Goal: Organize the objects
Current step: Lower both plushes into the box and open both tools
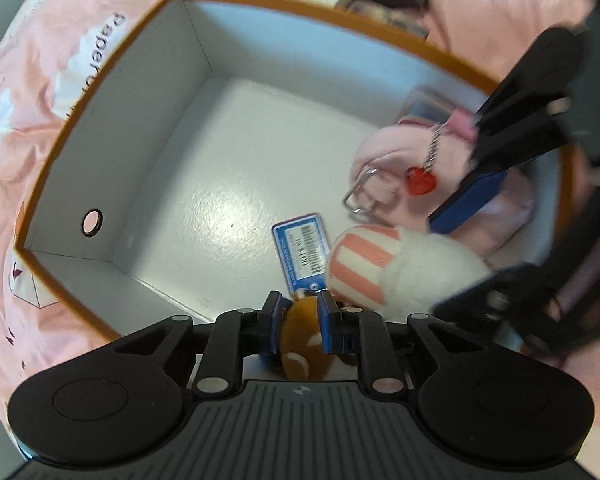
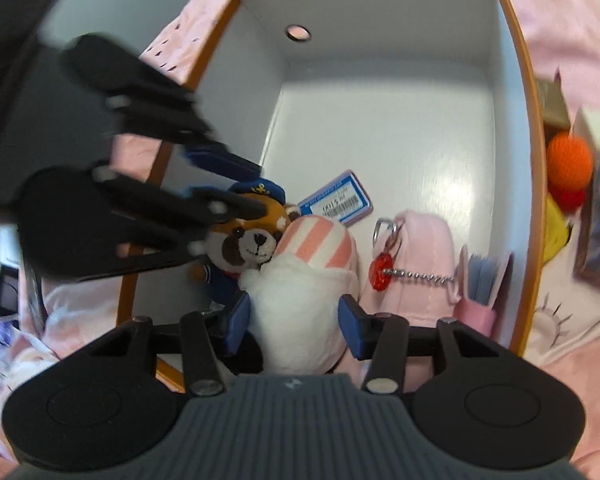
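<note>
I see the bear plush (image 2: 256, 240) in a blue cap leaning against the striped white plush (image 2: 304, 284), apparently inside the white box (image 2: 380, 128).

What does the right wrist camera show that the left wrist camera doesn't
Only the right wrist view shows the bear plush's face and blue cap and the orange ball outside the box. Only the left wrist view shows the cloth's printed lettering. Both show the white-lined box, the blue price tag, the striped white plush, the red charm, and each claw closed on a plush: left, right.
</note>
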